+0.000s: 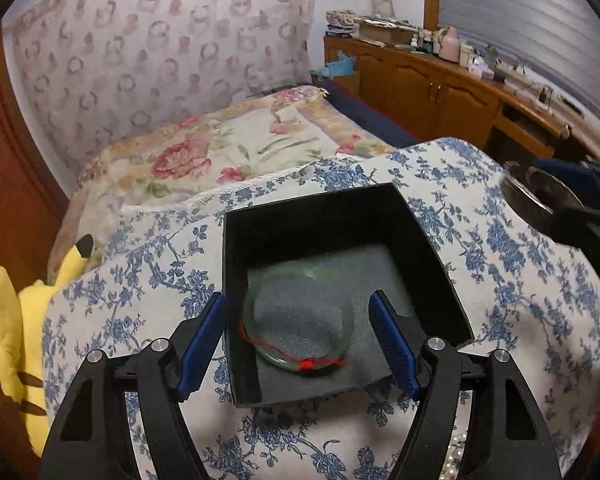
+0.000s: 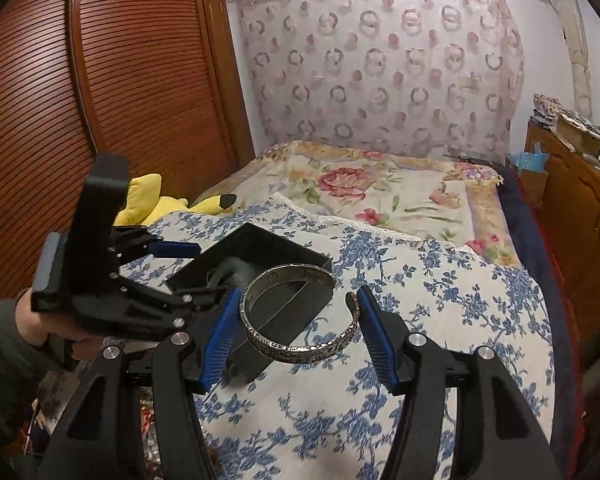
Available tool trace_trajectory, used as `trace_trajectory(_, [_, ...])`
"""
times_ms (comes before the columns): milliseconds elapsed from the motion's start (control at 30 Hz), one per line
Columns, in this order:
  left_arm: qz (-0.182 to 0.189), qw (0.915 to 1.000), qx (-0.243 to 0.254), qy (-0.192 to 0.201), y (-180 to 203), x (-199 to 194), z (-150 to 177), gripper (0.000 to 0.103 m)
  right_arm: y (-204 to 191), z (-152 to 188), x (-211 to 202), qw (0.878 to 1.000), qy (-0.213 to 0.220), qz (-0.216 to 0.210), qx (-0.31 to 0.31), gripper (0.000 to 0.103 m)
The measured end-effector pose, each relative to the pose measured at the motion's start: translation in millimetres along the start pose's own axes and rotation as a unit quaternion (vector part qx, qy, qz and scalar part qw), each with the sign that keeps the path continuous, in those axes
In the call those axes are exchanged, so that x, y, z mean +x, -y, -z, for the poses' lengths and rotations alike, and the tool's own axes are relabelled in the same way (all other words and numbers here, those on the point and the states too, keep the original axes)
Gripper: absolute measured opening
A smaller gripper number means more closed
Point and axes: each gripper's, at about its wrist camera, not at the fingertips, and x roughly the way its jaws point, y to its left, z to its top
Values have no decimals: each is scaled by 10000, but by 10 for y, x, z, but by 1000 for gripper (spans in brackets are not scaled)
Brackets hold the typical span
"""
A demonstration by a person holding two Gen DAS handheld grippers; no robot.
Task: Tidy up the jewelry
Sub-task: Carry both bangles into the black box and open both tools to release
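Carrying the silver cuff clamped in your right gripper, lower it beside the jade bangle inside the black box; left gripper gapes empty, apparently straddling the box's wall.

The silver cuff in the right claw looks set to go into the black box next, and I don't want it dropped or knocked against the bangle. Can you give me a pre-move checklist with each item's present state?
1. Silver cuff held between the right claw pads: ok, it spans the jaws clear of the cloth.
2. Black box open, no lid in the way: ok.
3. Free floor space in the box: ok, grey lining is bare beside the green bangle.
4. Left claw clear of the drop path: not ok, it hovers open at the box's near side.
5. Box sitting flat: cannot tell, it rests on soft blue floral cloth.
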Motion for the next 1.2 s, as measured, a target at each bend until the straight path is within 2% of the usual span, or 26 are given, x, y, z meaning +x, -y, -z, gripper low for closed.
trace_trajectory(100, [-4, 9999, 109, 1, 41, -23, 3, 70, 22, -20, 105, 10000, -47, -37, -7, 61])
trace_trajectory(233, [24, 9998, -35, 170, -37, -124, 4, 71, -4, -63, 262, 9999, -75, -122, -86, 61])
trace_trajectory(333, [62, 9986, -235, 469, -144, -283, 42, 81, -74, -102, 370, 9996, -113, -174, -200, 61])
trace_trajectory(600, [-194, 9895, -738, 1230, -523, -685, 264, 91, -311, -178, 715, 9969, -338, -142, -693, 61])
trace_trajectory(933, [-324, 9854, -1007, 1332, -809, -821, 503, 95, -447, -213, 1164, 9904, -744, 245, -1138, 61])
trace_trajectory(1200, [-242, 9864, -1033, 1255, -798, -831, 606, 95, -438, -177, 1265, 9877, -798, 475, -1254, 62])
